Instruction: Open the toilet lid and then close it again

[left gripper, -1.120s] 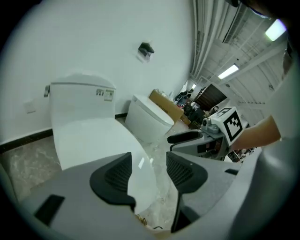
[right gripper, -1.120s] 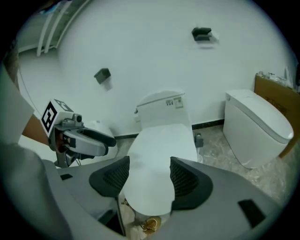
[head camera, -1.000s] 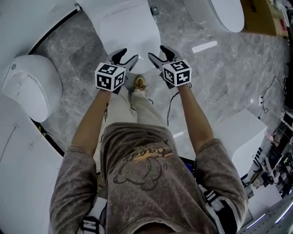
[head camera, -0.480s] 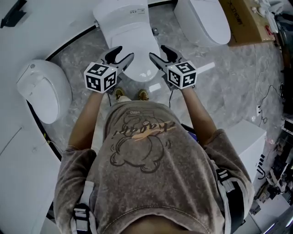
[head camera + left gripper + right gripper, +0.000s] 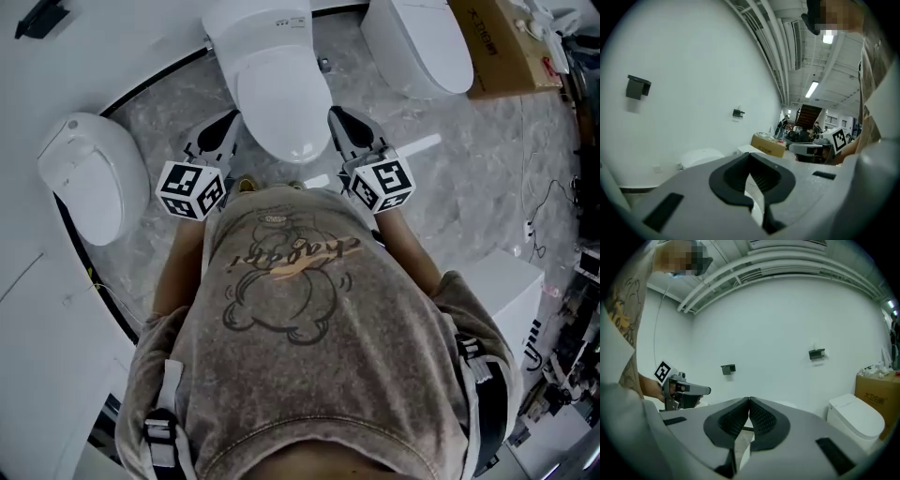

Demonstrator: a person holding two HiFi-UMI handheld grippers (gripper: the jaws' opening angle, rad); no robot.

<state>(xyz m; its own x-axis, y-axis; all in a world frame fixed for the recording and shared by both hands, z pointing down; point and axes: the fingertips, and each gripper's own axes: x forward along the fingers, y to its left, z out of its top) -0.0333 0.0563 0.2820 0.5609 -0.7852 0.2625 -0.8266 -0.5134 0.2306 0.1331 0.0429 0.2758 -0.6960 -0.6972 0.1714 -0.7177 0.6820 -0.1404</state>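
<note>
The white toilet (image 5: 281, 98) stands in front of the person with its lid (image 5: 283, 111) down and flat on the bowl. My left gripper (image 5: 223, 129) hangs beside the bowl's left flank, clear of it. My right gripper (image 5: 339, 119) hangs beside the right flank, also clear of it. Both pairs of jaws have just been closing with nothing between them. In the left gripper view the left gripper (image 5: 750, 157) has its tips together; the right gripper view shows the right gripper (image 5: 749, 401) the same. Both point nearly level at the white wall.
A second toilet (image 5: 94, 173) stands at the left and a third (image 5: 422, 42) at the upper right. A cardboard box (image 5: 506, 42) sits by the third toilet. A white block (image 5: 497, 281) stands at the right, with cables on the grey marble floor (image 5: 469, 159).
Both grippers went from open to shut. They rose and drew back from over the lid's front to either side of the bowl. The person now stands more upright.
</note>
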